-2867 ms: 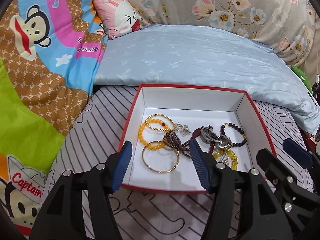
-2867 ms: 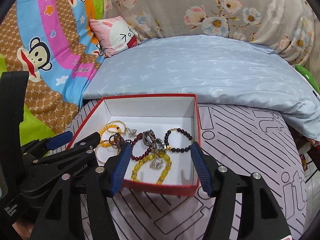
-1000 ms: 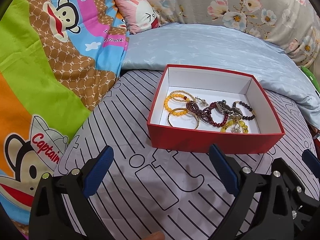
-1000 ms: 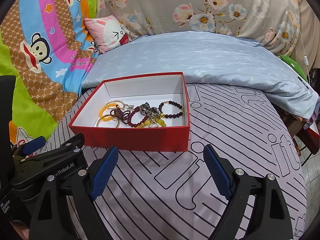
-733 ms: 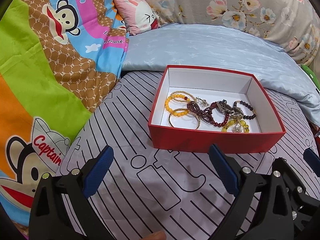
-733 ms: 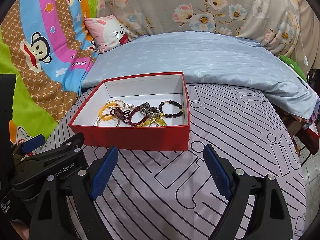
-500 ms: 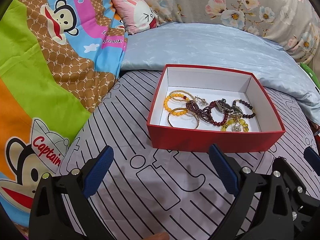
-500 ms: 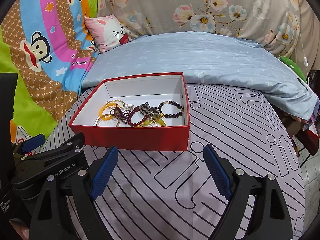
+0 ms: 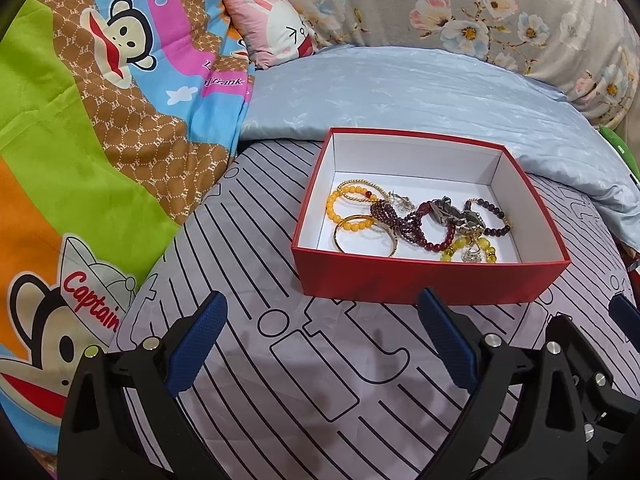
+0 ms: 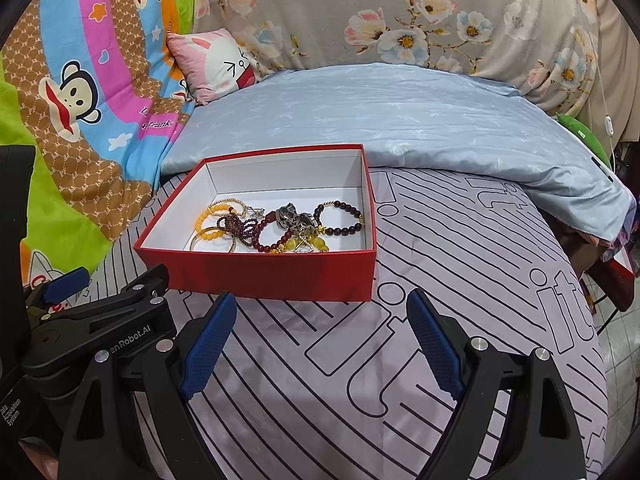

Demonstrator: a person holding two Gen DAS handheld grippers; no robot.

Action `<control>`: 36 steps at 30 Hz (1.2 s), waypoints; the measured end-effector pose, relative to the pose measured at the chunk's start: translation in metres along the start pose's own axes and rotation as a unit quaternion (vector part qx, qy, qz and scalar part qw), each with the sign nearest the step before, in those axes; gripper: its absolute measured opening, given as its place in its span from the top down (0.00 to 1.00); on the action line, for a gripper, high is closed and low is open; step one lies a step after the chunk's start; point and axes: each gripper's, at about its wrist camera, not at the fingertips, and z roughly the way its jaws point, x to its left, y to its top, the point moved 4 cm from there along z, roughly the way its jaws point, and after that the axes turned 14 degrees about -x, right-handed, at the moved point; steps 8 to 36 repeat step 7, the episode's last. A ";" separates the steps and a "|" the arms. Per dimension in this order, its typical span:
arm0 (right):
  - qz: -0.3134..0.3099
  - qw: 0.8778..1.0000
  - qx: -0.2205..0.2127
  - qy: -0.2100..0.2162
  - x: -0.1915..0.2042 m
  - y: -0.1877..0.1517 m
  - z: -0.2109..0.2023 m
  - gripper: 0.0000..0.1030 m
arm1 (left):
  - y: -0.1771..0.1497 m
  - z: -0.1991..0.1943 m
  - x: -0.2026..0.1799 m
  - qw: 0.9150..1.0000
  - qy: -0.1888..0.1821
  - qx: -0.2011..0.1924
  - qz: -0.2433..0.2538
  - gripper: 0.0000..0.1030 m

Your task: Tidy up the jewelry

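A red box (image 9: 432,282) with a white inside sits on the striped lilac bedsheet. In it lie several bracelets in a loose pile: a yellow bead bracelet (image 9: 335,210), a gold bangle (image 9: 365,236), dark red beads (image 9: 416,228) and a dark bead bracelet (image 9: 494,216). The same box (image 10: 272,270) and jewelry (image 10: 276,226) show in the right wrist view. My left gripper (image 9: 322,344) hangs open in front of the box, nothing between its blue pads. Beside it my right gripper (image 10: 320,340) is open and empty too, just short of the box's near wall.
A pale blue quilt (image 9: 420,92) lies behind the box. A bright cartoon monkey blanket (image 9: 100,120) covers the left side, with a small pink pillow (image 9: 276,36) beyond. The bed's edge drops off at the right (image 10: 600,280).
Since the oldest frames both grippers have pulled back from over the box to in front of it. Over the last second nothing has moved.
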 end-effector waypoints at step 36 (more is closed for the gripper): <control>0.004 1.000 0.000 -0.001 0.000 0.000 -0.001 0.19 | 0.000 -0.002 -0.001 1.000 0.000 -0.006 -0.002 0.11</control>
